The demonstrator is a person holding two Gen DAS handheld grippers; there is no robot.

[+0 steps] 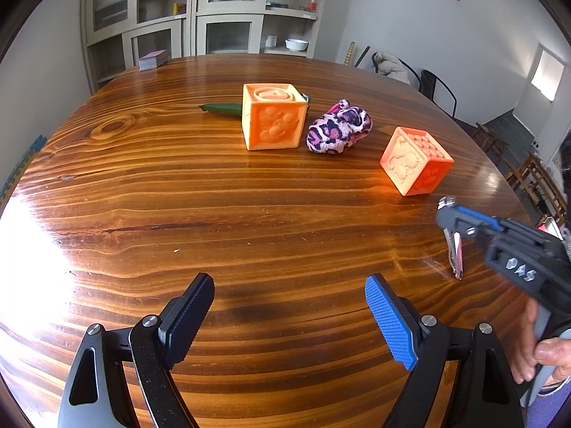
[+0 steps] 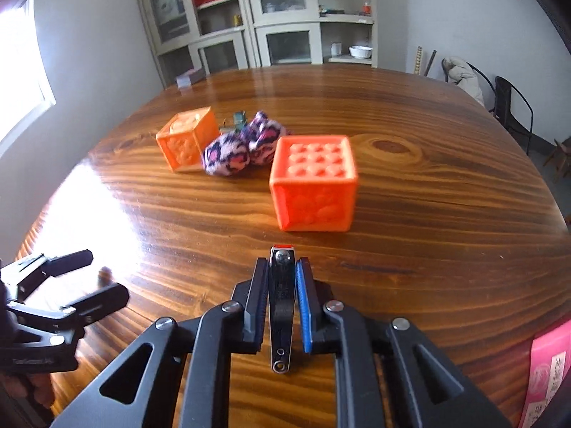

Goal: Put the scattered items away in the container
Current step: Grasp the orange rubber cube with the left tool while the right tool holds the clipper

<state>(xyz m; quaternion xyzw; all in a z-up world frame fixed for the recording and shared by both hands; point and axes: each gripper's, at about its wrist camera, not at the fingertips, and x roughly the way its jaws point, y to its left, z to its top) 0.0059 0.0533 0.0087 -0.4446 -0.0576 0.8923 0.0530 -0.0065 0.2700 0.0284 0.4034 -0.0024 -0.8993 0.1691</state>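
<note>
My right gripper (image 2: 282, 267) is shut on a metal nail clipper (image 2: 282, 306) and holds it above the wooden table (image 2: 428, 214); it also shows in the left wrist view (image 1: 446, 210) with the clipper (image 1: 456, 256) hanging down. My left gripper (image 1: 289, 285) is open and empty over the near table; it shows at the left of the right wrist view (image 2: 103, 271). An orange embossed cube (image 1: 273, 116) open at the top, a second orange cube (image 1: 415, 160), a purple leopard-print sock (image 1: 339, 130) and a green strip (image 1: 221, 108) lie on the table.
A stack of cards (image 1: 152, 60) lies at the table's far edge. A glass-door cabinet (image 1: 200, 10) stands behind it. Chairs (image 1: 435, 87) stand at the right. A pink packet (image 2: 546, 374) lies at the near right edge.
</note>
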